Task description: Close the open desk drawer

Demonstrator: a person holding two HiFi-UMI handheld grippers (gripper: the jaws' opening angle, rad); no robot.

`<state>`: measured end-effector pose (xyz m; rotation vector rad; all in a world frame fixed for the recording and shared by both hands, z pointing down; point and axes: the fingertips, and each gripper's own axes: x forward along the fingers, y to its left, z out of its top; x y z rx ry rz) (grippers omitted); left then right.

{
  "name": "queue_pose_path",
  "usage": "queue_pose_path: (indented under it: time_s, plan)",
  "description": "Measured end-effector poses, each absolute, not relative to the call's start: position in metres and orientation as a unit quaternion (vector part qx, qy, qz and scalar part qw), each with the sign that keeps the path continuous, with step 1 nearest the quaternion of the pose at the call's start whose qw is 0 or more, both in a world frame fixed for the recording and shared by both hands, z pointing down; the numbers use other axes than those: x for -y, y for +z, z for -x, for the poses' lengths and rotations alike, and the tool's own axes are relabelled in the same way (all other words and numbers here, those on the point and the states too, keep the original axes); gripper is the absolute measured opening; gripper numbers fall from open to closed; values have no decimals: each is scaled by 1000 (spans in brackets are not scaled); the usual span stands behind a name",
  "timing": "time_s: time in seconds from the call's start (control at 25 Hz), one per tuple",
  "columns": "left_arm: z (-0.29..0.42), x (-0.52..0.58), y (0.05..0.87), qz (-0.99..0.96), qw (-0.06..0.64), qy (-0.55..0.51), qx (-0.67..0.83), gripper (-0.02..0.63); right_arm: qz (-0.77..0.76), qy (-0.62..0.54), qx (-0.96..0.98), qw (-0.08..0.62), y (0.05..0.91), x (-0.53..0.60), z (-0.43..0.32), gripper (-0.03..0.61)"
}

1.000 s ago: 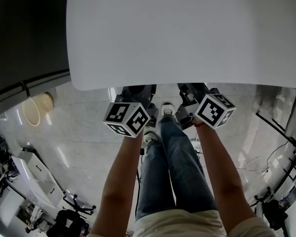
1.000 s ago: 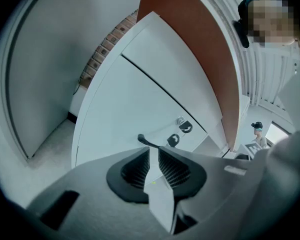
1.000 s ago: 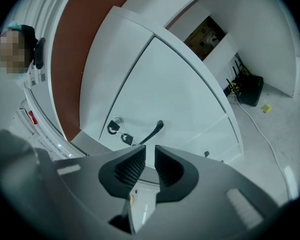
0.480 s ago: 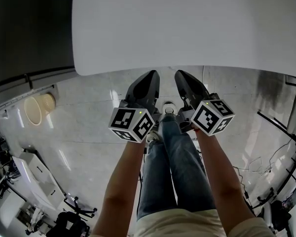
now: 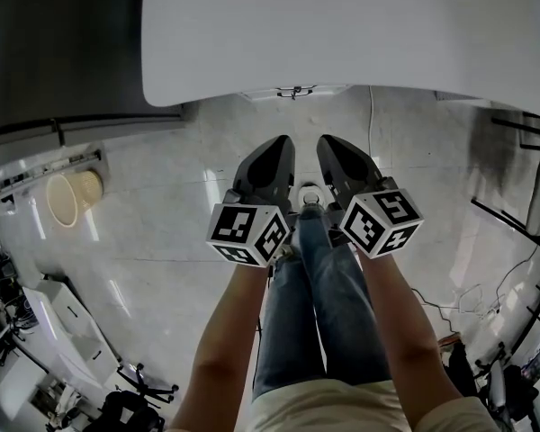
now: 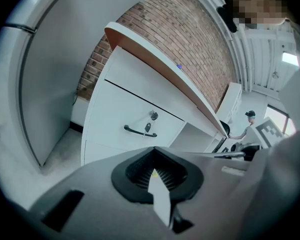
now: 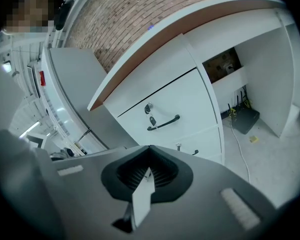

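The white desk top (image 5: 342, 34) fills the top of the head view. Below its edge, over the marble floor, my left gripper (image 5: 274, 147) and right gripper (image 5: 335, 147) hang side by side, both shut and empty, apart from the desk. The left gripper view looks at the white drawer unit: its top drawer (image 6: 135, 114) sits flush, with a black handle (image 6: 139, 131) and a key in the lock (image 6: 152, 115). The right gripper view shows the same drawer (image 7: 165, 109), its handle (image 7: 163, 123) and a lower drawer handle (image 7: 192, 153). The jaws of both grippers (image 6: 155, 151) (image 7: 150, 149) are pressed together.
A beige bin (image 5: 63, 198) stands on the floor at the left. Cables (image 5: 292, 90) hang under the desk, and a black box (image 7: 245, 118) with wires lies in the kneehole. Grey partition (image 6: 45, 84) flanks the drawer unit. My legs in jeans (image 5: 315, 313) are below.
Both grippers have drawn back from under the desk edge toward me; their tips, hidden beneath the desk top a second ago, now show fully over the floor.
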<state>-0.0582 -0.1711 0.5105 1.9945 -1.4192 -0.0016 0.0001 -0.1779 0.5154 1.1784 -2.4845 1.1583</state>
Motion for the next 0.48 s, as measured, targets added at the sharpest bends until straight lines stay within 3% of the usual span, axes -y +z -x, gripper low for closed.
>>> queue_pose_path:
  time_s: [0.48]
  plan:
    - [52, 112, 478, -777, 315, 14, 545, -2, -383, 324, 858, 113, 477, 118, 8, 2]
